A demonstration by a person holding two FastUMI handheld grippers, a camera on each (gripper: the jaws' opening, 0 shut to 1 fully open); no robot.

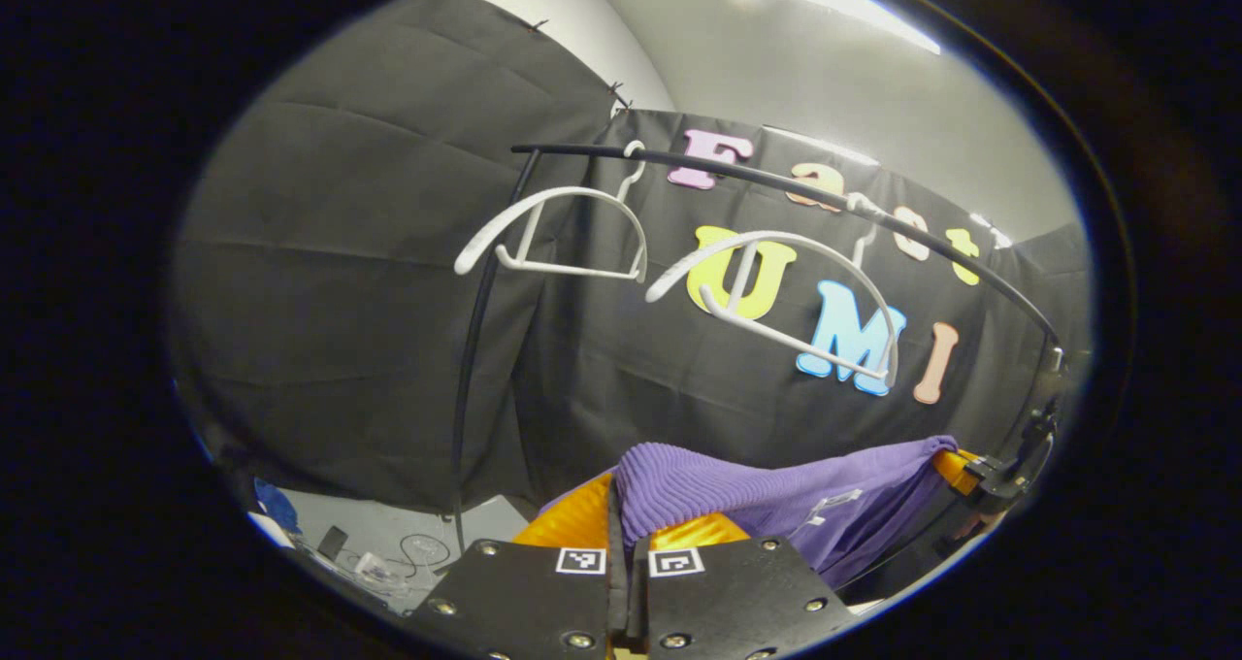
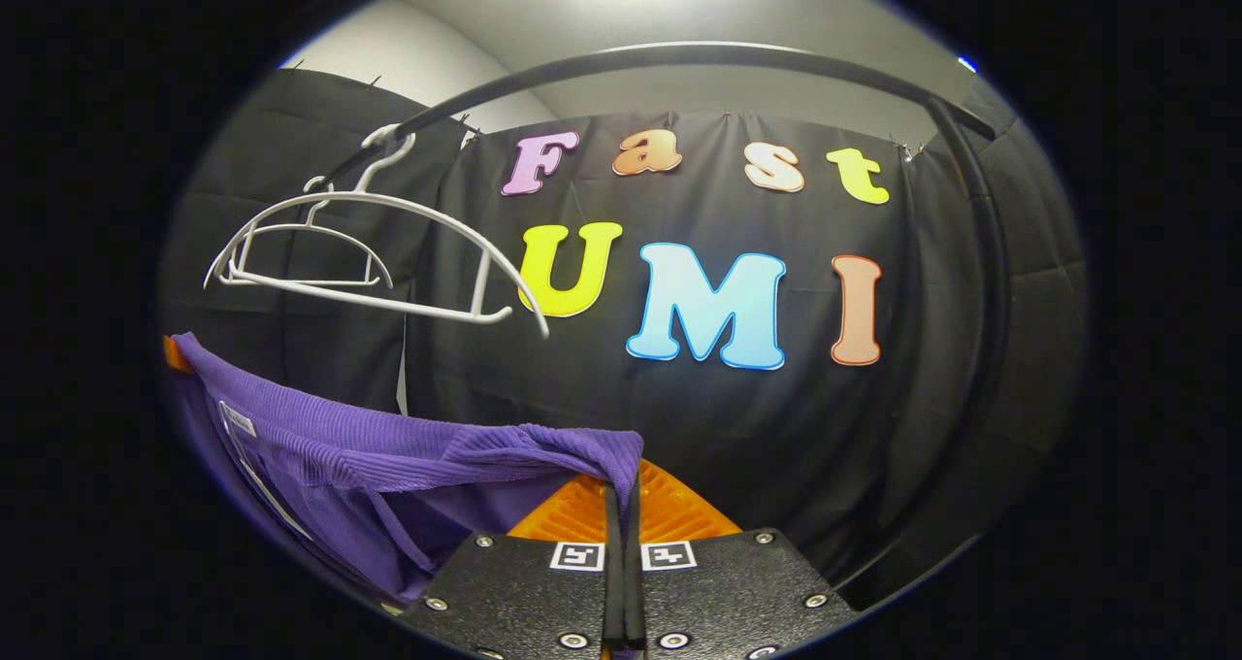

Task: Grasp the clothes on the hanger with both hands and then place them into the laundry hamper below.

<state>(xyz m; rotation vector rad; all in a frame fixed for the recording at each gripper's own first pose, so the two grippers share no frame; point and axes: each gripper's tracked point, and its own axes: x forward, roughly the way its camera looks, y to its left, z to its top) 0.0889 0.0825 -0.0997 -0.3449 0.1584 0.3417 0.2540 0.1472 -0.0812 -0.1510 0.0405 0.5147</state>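
Left hand-held gripper (image 1: 621,519): fingers pinched together on one end of the purple top (image 1: 776,495), cloth caught between them.
Right hand-held gripper (image 2: 621,500): clamped on the other end (image 2: 543,446); also seen far right in left gripper view (image 1: 980,471).
Top: off the hangers (image 1: 572,233), stretched between both grips so it doesn't bunch.
Hangers: two, bare, on the rail (image 2: 679,58).
Hamper: below per the task.
Next: probably lower both together.
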